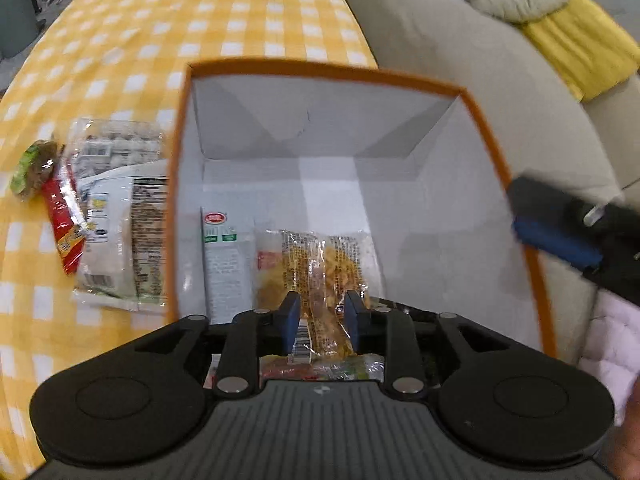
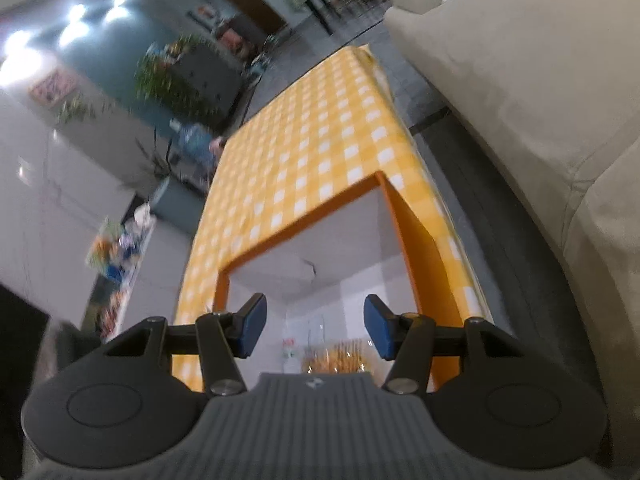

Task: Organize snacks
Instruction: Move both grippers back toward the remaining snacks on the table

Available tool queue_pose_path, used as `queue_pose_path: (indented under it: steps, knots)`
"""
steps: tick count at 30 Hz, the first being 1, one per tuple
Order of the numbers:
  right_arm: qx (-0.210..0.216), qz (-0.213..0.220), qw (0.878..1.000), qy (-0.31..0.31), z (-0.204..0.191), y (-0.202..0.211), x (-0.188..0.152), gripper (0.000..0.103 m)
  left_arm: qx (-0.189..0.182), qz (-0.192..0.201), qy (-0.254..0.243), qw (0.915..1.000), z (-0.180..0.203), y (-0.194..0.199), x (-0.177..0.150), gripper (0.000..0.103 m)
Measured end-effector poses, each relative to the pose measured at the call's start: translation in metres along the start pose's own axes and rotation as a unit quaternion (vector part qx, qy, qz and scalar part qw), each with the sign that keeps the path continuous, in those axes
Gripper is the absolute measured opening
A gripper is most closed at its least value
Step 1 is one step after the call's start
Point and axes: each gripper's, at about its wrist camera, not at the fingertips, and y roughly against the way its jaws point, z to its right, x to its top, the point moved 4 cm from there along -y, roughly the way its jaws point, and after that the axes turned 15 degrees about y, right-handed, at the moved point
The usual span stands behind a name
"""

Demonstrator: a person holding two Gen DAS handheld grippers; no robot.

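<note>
The left gripper [image 1: 322, 322] sits low in the orange-rimmed box [image 1: 320, 68], fingers narrow around a clear yellow snack packet [image 1: 320, 264]. The right gripper [image 2: 314, 330] hangs wide and empty over the box. More packets [image 1: 116, 216] lie mid-left on the checked tablecloth [image 1: 200, 20].

**Right tool hovers open over the orange box**

The right tool [image 2: 314, 330] hangs above the orange box [image 2: 416, 248], its blue fingertips [image 2: 252, 330] spread wide with nothing between them. The box stands on the table [image 2: 304, 152], which wears a yellow checked cloth, close to the table's right edge. Low inside the white-walled box lies a clear snack packet [image 2: 336, 356] with yellow contents. A beige sofa [image 2: 520, 100] runs along the right. The picture is blurred.
</note>
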Motion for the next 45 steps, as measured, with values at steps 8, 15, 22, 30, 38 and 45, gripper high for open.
queue_pose_path:
  steps: [8, 15, 22, 30, 38, 45]
  knots:
    - [-0.002, -0.064, 0.997, 0.052, -0.012, -0.005, -0.008, 0.077, 0.015, 0.060, 0.003, 0.9980, -0.015, 0.056, 0.000, 0.064]
    - [-0.007, -0.106, 0.992, 0.063, -0.021, -0.014, -0.019, 0.100, -0.003, 0.087, 0.010, 0.9962, -0.044, 0.098, -0.004, 0.073]
    - [-0.048, -0.150, 0.987, 0.041, -0.040, -0.023, -0.026, 0.100, 0.005, 0.105, 0.009, 0.9945, -0.087, 0.131, -0.004, 0.080]
    - [-0.068, -0.126, 0.987, 0.068, -0.099, -0.019, -0.024, 0.100, 0.043, 0.119, 0.062, 0.9900, -0.152, 0.141, 0.006, 0.085]
    - [-0.080, -0.110, 0.980, 0.143, -0.172, -0.041, -0.031, 0.100, 0.089, 0.153, 0.062, 0.9822, -0.212, 0.148, 0.012, 0.085]
    - [-0.066, -0.094, 0.979, 0.168, -0.221, -0.080, -0.046, 0.100, 0.093, 0.140, 0.081, 0.9823, -0.253, 0.143, 0.018, 0.085]
